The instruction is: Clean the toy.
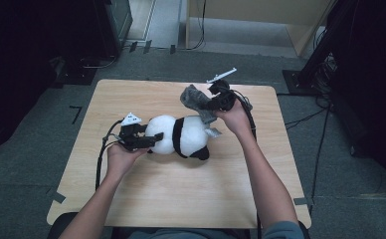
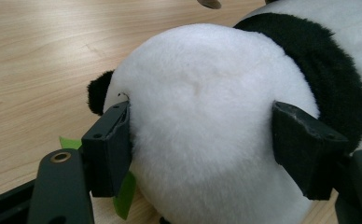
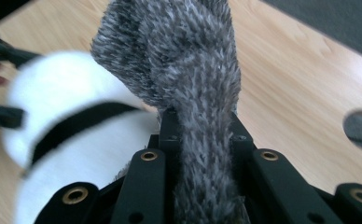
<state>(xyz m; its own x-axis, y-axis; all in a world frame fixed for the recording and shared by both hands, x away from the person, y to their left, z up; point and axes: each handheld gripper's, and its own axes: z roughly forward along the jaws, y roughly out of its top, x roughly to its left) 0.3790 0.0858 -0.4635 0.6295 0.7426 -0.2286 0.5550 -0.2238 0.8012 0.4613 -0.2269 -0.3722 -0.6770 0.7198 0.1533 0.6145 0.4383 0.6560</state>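
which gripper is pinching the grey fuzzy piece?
The right gripper: its fingers clamp the grey fuzzy piece. The left gripper straddles the panda plush instead.

Floor: grey carpet (image 1: 27, 134) all round, tape marks at 8 o'clock.
Counter (image 1: 181, 189): pale wood, centre.
Cabinet (image 1: 260, 12): light wood, 1 o'clock.
Edges: dark at 9 and 3 o'clock.

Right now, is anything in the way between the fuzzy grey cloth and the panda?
Nothing visible is. The right gripper is clamped on the grey cloth, holding it just above the panda. The panda lies on the table with its head between the left gripper's jaws.
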